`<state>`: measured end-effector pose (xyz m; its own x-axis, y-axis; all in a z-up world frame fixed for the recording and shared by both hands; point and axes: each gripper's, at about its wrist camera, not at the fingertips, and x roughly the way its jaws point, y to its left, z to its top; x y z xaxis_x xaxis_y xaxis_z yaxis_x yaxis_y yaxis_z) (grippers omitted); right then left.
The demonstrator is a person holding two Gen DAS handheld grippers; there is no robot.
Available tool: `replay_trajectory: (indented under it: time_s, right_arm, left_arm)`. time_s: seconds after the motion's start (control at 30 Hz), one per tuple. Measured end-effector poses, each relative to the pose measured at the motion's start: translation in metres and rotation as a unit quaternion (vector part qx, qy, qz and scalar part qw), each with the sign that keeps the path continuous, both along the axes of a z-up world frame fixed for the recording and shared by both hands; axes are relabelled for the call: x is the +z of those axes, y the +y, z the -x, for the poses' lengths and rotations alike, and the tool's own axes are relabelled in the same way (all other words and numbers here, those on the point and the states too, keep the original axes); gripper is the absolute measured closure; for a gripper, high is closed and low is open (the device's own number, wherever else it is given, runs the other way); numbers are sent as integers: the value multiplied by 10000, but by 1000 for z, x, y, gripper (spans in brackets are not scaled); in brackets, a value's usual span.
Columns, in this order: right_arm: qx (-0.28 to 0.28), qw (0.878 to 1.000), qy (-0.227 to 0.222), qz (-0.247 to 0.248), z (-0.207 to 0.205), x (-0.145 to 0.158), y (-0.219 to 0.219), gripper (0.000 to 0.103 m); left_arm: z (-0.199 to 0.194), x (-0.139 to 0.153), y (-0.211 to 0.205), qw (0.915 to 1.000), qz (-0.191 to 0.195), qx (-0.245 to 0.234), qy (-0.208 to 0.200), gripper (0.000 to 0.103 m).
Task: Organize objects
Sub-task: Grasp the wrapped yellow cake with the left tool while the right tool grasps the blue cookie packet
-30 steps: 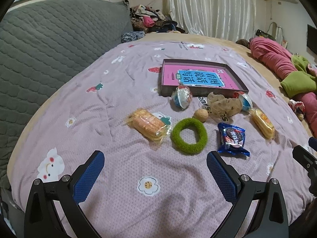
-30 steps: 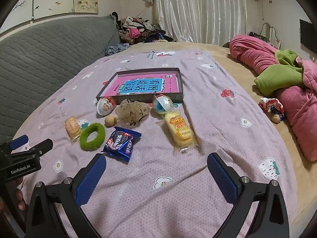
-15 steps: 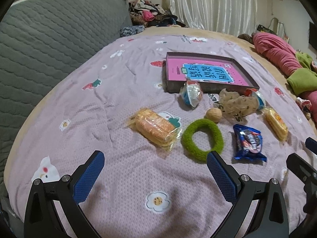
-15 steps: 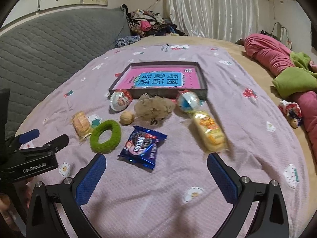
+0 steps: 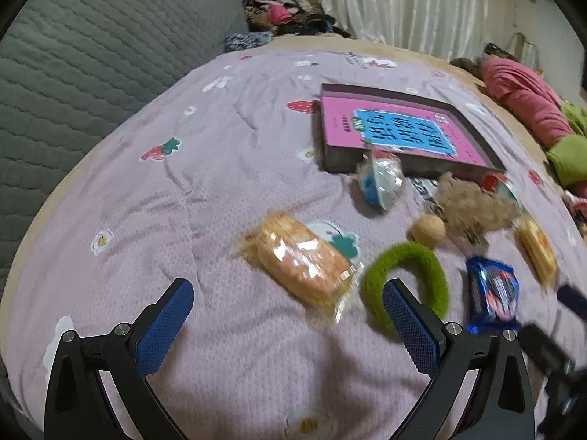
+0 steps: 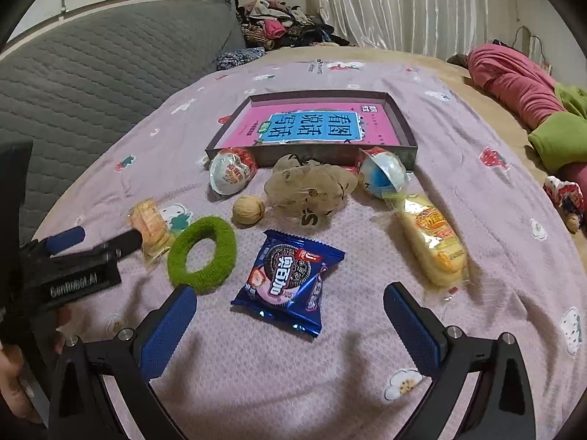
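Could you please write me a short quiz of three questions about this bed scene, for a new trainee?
1. True or false: the tray already holds one of the snacks.
2. Which thing lies right ahead of the right gripper? A) the walnut B) the blue cookie packet C) the green ring
3. Fill in: both grippers, left included, are ____ and hold nothing.

Key:
1. False. It holds only a pink book; every snack lies on the sheet in front of it.
2. B
3. open
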<state>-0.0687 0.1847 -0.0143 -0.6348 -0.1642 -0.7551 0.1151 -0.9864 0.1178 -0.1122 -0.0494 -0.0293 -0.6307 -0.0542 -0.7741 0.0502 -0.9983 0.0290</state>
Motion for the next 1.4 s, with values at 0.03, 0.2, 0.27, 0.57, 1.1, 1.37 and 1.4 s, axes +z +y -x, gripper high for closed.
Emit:
replay_trajectory:
  time_s: [0.03, 0.2, 0.27, 0.57, 1.1, 1.37, 1.4]
  right_arm:
    - [-14, 10000, 27, -79, 1, -1, -2, 0]
    - [-55, 9996, -15, -288, 10, -8, -8, 0]
    - [-64, 9993, -53, -351, 14, -12, -9, 0]
    - [-311, 9988, -181, -331, 34, -24, -8, 0]
    - [-536, 9962, -422, -549, 48, -46, -25, 31]
    - [-330, 9967, -448, -587, 43, -46, -26, 47]
    - [-316, 9969, -436, -567, 42, -45, -24, 49]
  left_arm:
    - [6, 0, -1, 10000, -22, 74, -53, 0]
    - [28, -6, -6, 9987, -185, 388, -265, 0]
    - [36, -10, -5, 9980, -135, 490, -370, 0]
    - [57, -27, -3, 9942, 63, 857, -648, 0]
    - [56, -43, -1, 9917, -478, 903, -780, 36]
    - [54, -43, 9, 9946, -433, 546, -775, 52]
    - [53, -42, 9, 9951, -454, 457, -753, 53]
